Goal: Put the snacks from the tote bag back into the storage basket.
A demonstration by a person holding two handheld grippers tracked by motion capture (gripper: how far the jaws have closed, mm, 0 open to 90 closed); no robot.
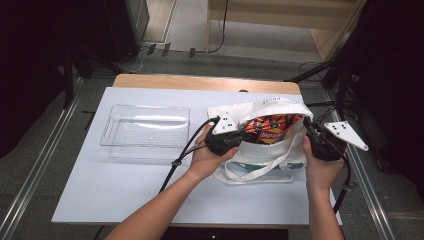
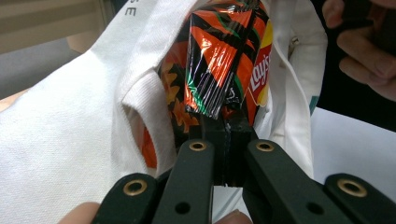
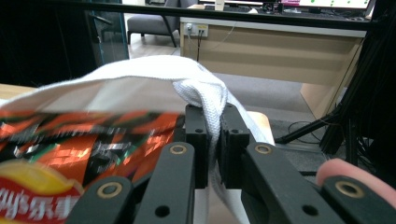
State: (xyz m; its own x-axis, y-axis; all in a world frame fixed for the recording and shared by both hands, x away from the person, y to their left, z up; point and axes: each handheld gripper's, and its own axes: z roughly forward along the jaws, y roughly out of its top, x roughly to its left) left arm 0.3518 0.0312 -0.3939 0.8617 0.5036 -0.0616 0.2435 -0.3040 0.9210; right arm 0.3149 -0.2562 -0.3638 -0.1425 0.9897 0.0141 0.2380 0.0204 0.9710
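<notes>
A white tote bag (image 1: 260,150) lies on the table's right half with its mouth held open. An orange and black chip bag (image 1: 272,127) sits in that mouth. My left gripper (image 1: 239,136) is at the tote's left side, shut on the chip bag's crimped edge (image 2: 212,105). In the left gripper view the tote bag (image 2: 70,140) wraps around the chip bag. My right gripper (image 1: 311,136) is at the tote's right edge, shut on the white fabric of the tote bag (image 3: 205,93). The chip bag (image 3: 70,149) shows blurred at the left of the right gripper view.
An empty clear plastic tray (image 1: 146,131) stands on the white table cover (image 1: 125,195) left of the tote. The tote's handles (image 1: 260,172) loop toward the front. Black stands and cables crowd the floor at the right. A wooden desk (image 3: 271,51) stands beyond.
</notes>
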